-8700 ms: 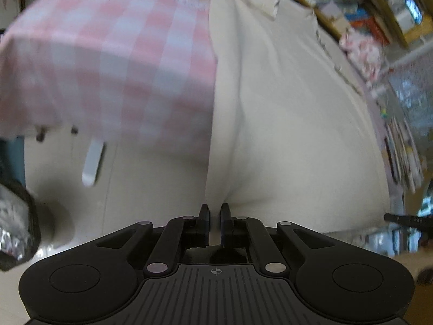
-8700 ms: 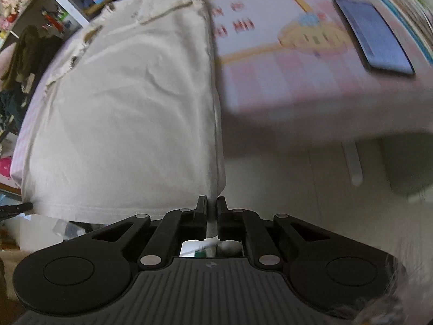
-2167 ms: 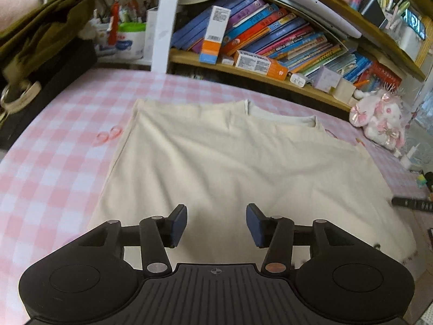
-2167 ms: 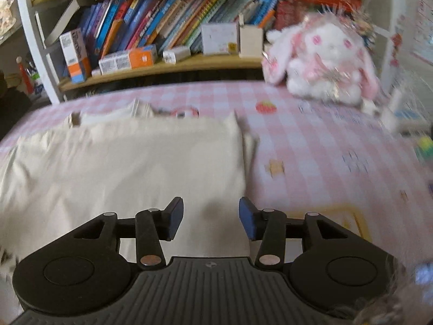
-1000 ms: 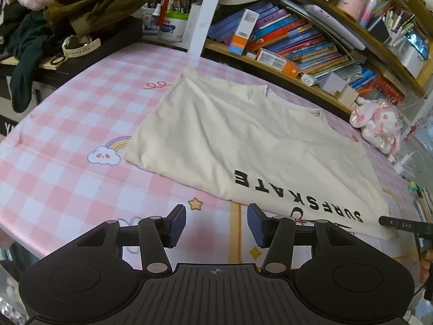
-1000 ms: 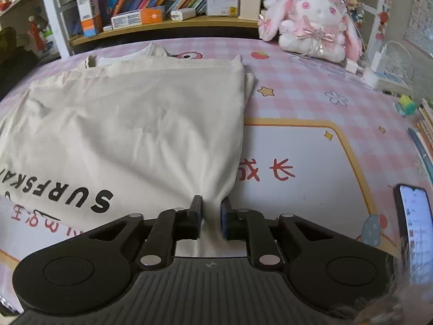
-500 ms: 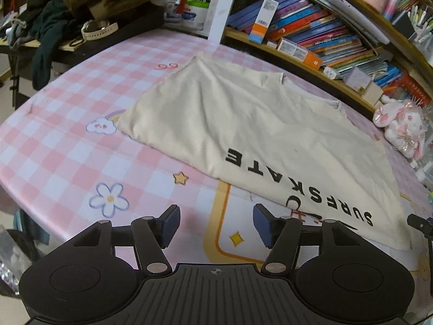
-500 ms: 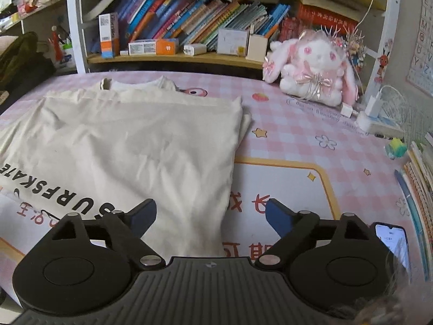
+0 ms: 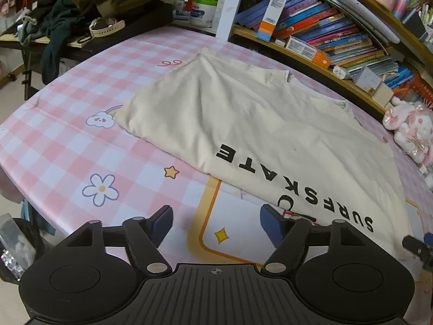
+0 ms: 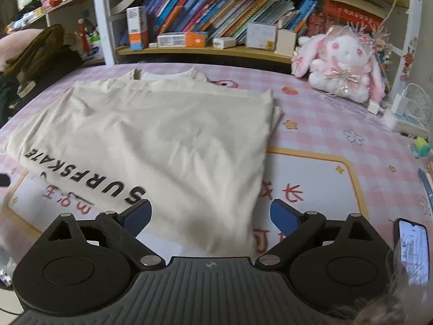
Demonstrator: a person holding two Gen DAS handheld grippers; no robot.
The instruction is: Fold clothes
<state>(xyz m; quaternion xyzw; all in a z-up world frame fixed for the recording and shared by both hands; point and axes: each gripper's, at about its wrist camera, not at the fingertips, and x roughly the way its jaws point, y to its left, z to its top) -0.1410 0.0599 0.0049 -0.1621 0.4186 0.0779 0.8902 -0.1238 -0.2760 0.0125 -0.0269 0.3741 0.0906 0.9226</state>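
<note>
Both my left claw [image 9: 216,223] and right claw [image 10: 211,215] gape wide, empty; the cream T-shirt [image 10: 162,140] lies folded ahead, so I'd pinch layers together

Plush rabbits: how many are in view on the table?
1. A pink-and-white plush rabbit sits at the table's far right edge against the bookshelf, beyond the cream T-shirt. It also shows in the left wrist view. Clutter could hide others.

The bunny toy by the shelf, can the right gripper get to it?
Probably yes. The right gripper is open and holds nothing, and only flat shirt and bare tablecloth lie before the bunny.
</note>
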